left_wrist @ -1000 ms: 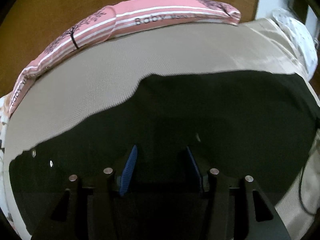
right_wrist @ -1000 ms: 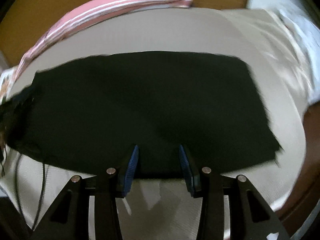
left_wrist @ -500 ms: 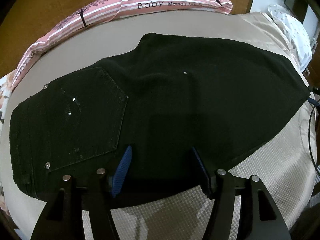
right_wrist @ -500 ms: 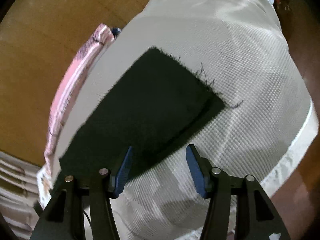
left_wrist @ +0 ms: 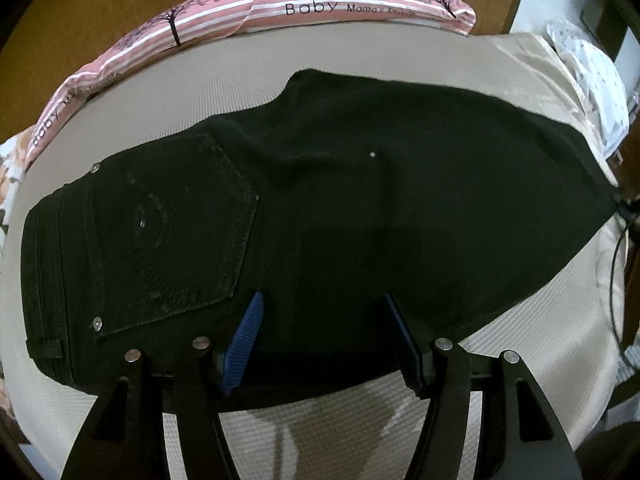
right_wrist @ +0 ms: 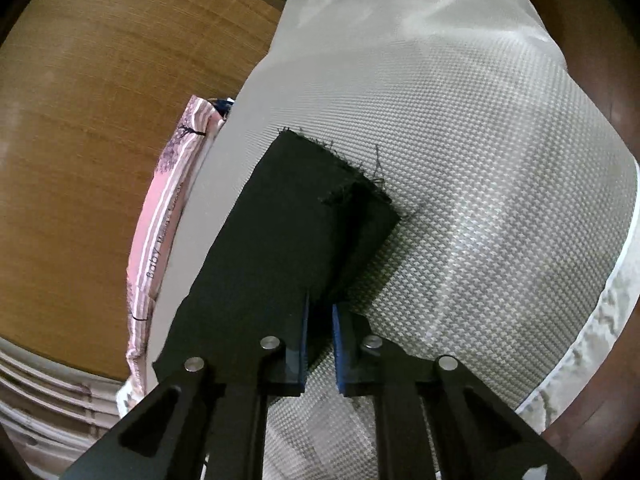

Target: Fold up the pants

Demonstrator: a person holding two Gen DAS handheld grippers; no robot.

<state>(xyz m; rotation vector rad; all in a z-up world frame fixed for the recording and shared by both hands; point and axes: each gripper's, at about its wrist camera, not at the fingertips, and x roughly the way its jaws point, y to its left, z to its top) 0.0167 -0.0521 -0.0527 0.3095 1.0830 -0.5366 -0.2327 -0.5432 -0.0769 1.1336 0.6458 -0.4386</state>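
Black denim pants [left_wrist: 340, 216] lie flat across a beige woven mattress cover [left_wrist: 520, 360], back pocket up. A pink striped pillow [left_wrist: 320, 4] lines the far edge against a brown wooden headboard [right_wrist: 120, 120]. The left gripper [left_wrist: 324, 336] hovers spread over the near edge, clear of the fabric — the right gripper [right_wrist: 319, 320] has just been closing and pinches the frayed leg's side edge.

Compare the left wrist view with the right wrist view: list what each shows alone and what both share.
Left only: the pants' waist end with back pocket, and the left gripper open above them. Right only: the frayed leg hem, and the right gripper, whose jaws have just been closing, pinching the leg's edge. Both: the black pants, the beige mat and the pink pillow.
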